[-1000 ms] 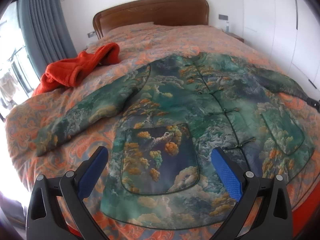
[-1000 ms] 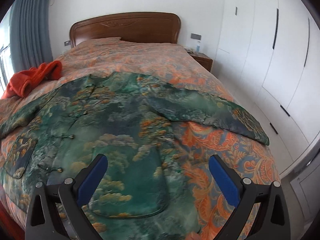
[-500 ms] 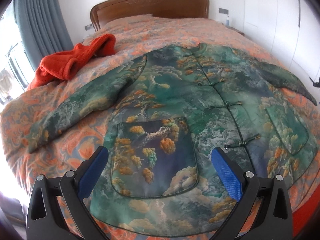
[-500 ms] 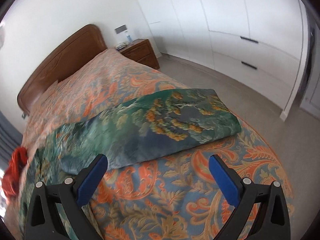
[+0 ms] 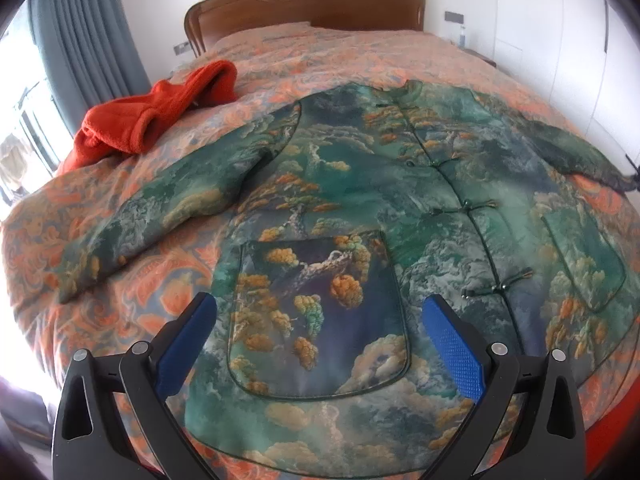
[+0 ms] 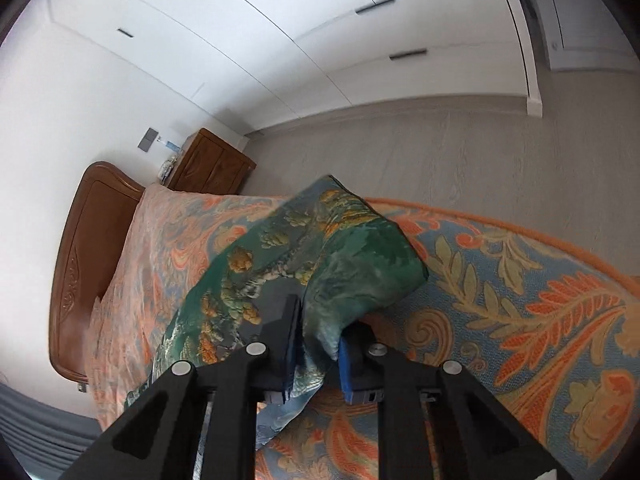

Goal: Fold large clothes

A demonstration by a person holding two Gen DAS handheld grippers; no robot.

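step in hand looks like the 1st fold: right hand-held gripper [image 6: 316, 354] is clenched on the jacket [image 5: 360, 208] sleeve end [image 6: 320, 256], raised off the bed [image 5: 132, 292]. left hand-held gripper [image 5: 320, 344] hangs released over the near pocket [image 5: 320, 312], jacket spread flat, buttons up. next prob. carry sleeve across the chest. red sweater [image 5: 156, 116] far left, not in the way.

The green padded jacket with pine-tree print [image 5: 360, 208] lies flat, front up, buttoned; one sleeve end [image 6: 344, 252] is lifted.
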